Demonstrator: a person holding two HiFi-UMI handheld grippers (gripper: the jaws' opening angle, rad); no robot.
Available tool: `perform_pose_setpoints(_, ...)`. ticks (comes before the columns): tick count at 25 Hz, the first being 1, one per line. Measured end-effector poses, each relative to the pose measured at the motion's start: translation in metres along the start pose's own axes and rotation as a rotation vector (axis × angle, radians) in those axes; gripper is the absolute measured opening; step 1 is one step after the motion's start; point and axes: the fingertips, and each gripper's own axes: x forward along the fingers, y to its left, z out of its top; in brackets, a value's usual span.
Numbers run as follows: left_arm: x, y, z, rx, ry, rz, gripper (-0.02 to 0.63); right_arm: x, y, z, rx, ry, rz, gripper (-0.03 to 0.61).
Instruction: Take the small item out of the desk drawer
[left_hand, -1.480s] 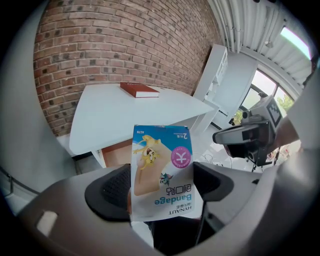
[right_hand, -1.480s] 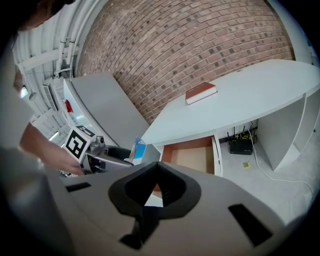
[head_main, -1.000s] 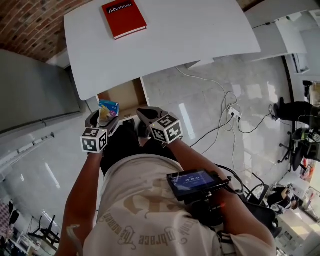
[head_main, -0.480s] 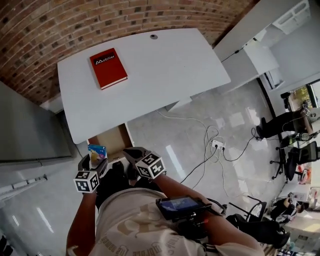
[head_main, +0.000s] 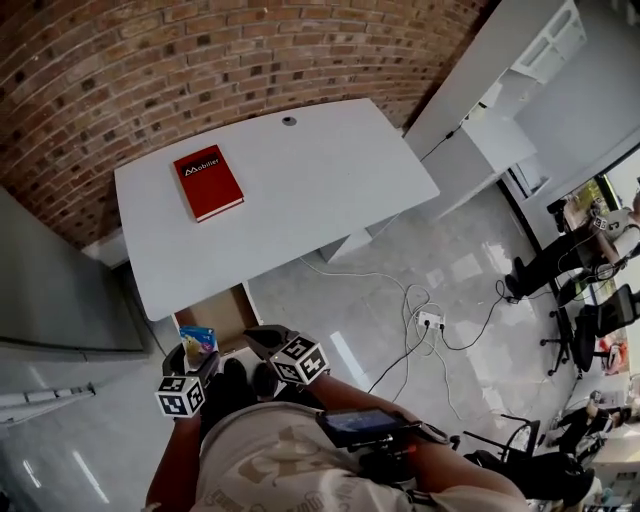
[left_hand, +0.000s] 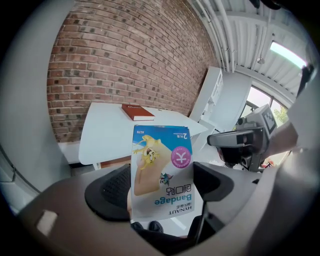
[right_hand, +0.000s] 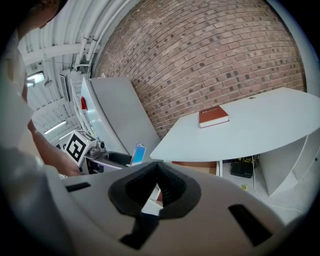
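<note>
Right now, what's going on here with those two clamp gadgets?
A person stands at a white desk with a gripper in each hand. The left gripper has a small bandage packet pinched between its fingers, held up near the open drawer. The right gripper is shut and empty. A red book lies on the desk.

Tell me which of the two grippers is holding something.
The left gripper: it is shut on a blue-and-white bandage packet. The right gripper is shut too, but with nothing between its jaws.
</note>
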Motion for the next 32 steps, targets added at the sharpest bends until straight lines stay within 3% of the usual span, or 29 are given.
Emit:
perform_pose_setpoints(14,-0.036,-0.015,0.030,0.032,-0.092,0.005,0.391,-0.032,0.015,0.058,-0.078,-0.147,0.012,0.004)
perform_pose_setpoints(23,-0.059,-0.007,0.050,0.072,-0.132,0.009,0.391,-0.034,0.028,0.064,-0.101,-0.193,0.005,0.003)
perform_pose_setpoints(32,-0.065,-0.002,0.044,0.080,-0.129,0.003,0.391,-0.028,0.033,0.059,-0.078,-0.212,-0.007,0.005)
